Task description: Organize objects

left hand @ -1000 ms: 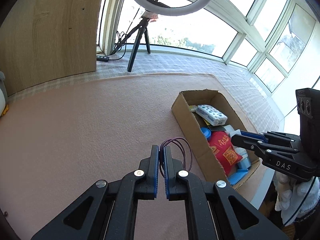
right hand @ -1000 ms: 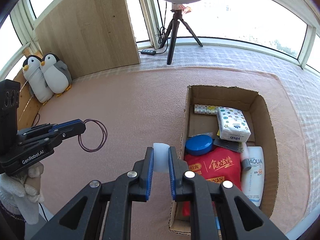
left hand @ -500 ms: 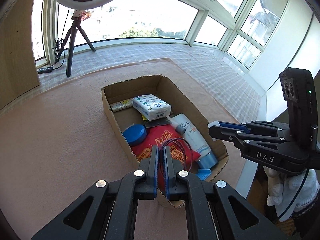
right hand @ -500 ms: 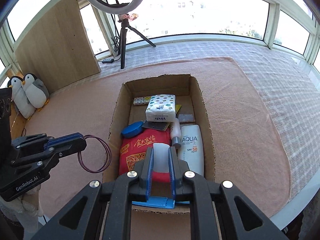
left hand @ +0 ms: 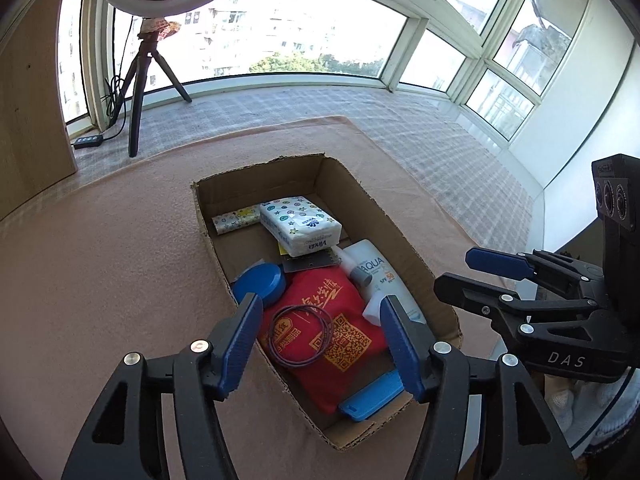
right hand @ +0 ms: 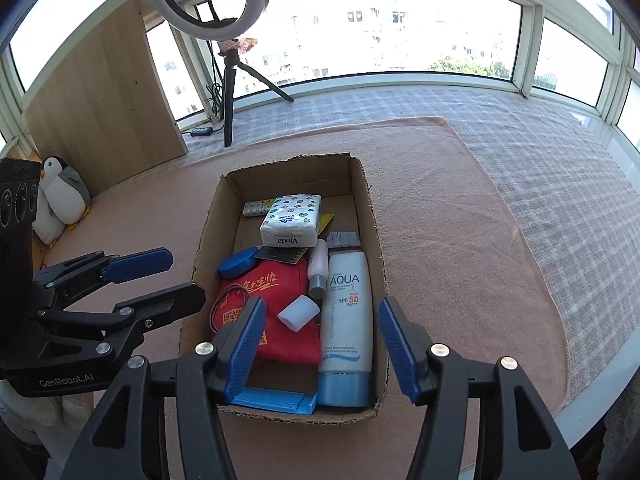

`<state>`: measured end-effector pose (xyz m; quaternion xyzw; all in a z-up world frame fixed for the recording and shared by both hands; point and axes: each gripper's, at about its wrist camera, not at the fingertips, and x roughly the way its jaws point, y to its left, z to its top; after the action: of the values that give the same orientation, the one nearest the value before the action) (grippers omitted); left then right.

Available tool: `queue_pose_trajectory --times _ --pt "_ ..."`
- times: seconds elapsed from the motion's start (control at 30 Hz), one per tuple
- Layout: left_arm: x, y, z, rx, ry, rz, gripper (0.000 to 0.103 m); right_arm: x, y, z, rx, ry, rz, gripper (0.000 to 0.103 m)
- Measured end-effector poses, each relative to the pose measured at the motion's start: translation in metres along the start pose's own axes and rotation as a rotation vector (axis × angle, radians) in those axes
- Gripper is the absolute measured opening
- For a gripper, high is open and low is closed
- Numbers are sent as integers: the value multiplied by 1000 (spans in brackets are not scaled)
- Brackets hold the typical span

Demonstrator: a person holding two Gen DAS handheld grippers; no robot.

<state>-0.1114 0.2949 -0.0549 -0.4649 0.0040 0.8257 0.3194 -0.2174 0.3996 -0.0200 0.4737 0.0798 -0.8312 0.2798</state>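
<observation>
Both claws hang over the open cardboard box (right hand: 366,184) on the pink-covered tabletop (right hand: 460,240), jaws opening and nothing between them: this is the release step of a tidy-up. Under the left claw (left hand: 320,322) a purple hair tie (left hand: 300,336) lies flat on the red pouch (left hand: 344,344), clear of either pad. Under the right claw (right hand: 322,330) a small white cap-like block (right hand: 299,313) rests tilted on the same pouch, touching the sunscreen tube (right hand: 347,312) beside it, and again free of the pads. Also in the box: a tissue pack (right hand: 292,226), a blue round tin (right hand: 237,262), a small bottle (right hand: 319,268) and a blue flat piece (right hand: 272,400) at the near wall. The mat around the box looks bare of loose items; a toy penguin (right hand: 64,196) sits at the far left edge, and whether it belongs to the task cannot be told. Judged from this, both drops are made. The next move calls for lifting both claws straight up and away, keeping the jaws wide so no pad snags the tie or nudges the block, then looking for anything left to gather.
</observation>
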Motion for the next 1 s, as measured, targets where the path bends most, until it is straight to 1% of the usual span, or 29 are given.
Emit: queue_pose_trajectory --times 0.17,0.27,0.43,0.47,0.53,0.7,0.9,1.0 --pt "-6 11 -4 -26 3 22 65 0 0 0 1 3 5 56" --pt "-12 19 -7 -39 1 43 66 1 4 1 -1 3 7 58" --pt "-32 35 -14 -60 -16 90 71 1 17 2 -12 1 16 65" --pt "-36 39 -15 -66 -21 102 72 1 21 2 -15 2 18 66" --pt "-46 47 -18 -76 -31 128 77 1 29 2 -22 2 24 66" --pt "-71 66 -28 -104 -51 207 82 0 52 4 -40 6 52 68" --pt "-106 94 -43 -148 -79 309 84 -4 91 5 -75 -7 83 71" --pt "-125 110 -54 -193 -83 348 89 -5 112 5 -95 -13 96 72"
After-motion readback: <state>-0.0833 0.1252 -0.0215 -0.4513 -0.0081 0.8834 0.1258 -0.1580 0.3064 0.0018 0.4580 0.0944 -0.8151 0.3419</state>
